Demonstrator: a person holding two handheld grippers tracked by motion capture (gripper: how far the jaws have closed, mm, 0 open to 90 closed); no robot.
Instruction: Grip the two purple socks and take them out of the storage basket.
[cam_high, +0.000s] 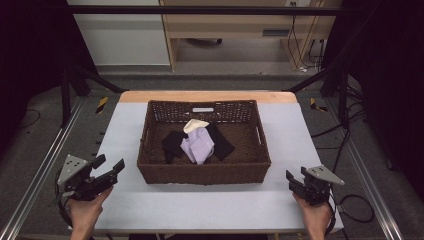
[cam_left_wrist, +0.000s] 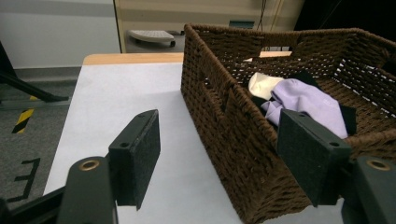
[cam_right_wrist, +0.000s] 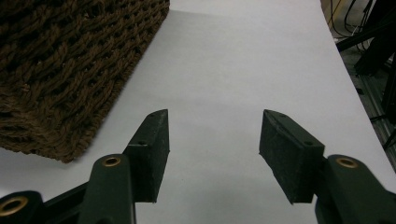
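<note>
A brown woven basket (cam_high: 150, 167) stands in the middle of the white table (cam_high: 200, 207). Inside it a lilac cloth (cam_high: 198, 145) lies bunched over a black cloth (cam_high: 175, 142), with a cream cloth (cam_high: 195, 125) just behind. My left gripper (cam_high: 110, 162) hovers open at the basket's near left corner, holding nothing. In the left gripper view its jaws (cam_left_wrist: 217, 116) stand wide apart, framing the basket wall (cam_left_wrist: 224, 135) and the lilac cloth (cam_left_wrist: 308, 100). My right gripper (cam_high: 296, 175) is open over bare table to the right of the basket (cam_right_wrist: 60, 60), its jaws (cam_right_wrist: 215, 114) holding nothing.
The basket has handle slots in its far and side walls. Metal rails run along both sides of the table, with cables (cam_high: 350, 205) on the floor at the right. A wooden cabinet (cam_high: 235, 25) stands beyond the far edge.
</note>
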